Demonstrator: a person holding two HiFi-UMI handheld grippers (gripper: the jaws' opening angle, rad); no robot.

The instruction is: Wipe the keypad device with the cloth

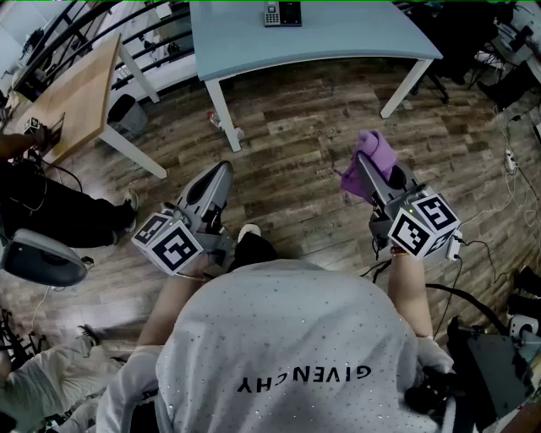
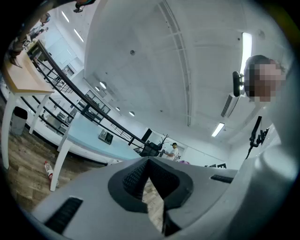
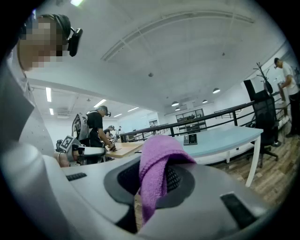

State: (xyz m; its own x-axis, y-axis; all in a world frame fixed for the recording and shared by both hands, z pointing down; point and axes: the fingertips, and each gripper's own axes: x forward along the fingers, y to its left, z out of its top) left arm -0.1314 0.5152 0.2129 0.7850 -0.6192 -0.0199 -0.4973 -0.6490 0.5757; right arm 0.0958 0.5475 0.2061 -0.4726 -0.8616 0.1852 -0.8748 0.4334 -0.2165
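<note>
The keypad device [image 1: 281, 13] lies on the pale blue table [image 1: 338, 38] at the far top of the head view; it also shows small in the left gripper view [image 2: 106, 136] and the right gripper view [image 3: 190, 138]. A purple cloth [image 1: 370, 161] hangs from my right gripper [image 1: 363, 161], whose jaws are shut on it; in the right gripper view the purple cloth [image 3: 154, 173] drapes over the jaws. My left gripper [image 1: 224, 169] is shut with nothing in it. Both grippers are held over the wooden floor, well short of the table.
A wooden table [image 1: 72, 93] stands at the left, with a bin [image 1: 128, 114] under it. People work at the left edge. An office chair [image 3: 263, 117] stands beyond the blue table's right end. Cables [image 1: 507, 161] lie on the floor at the right.
</note>
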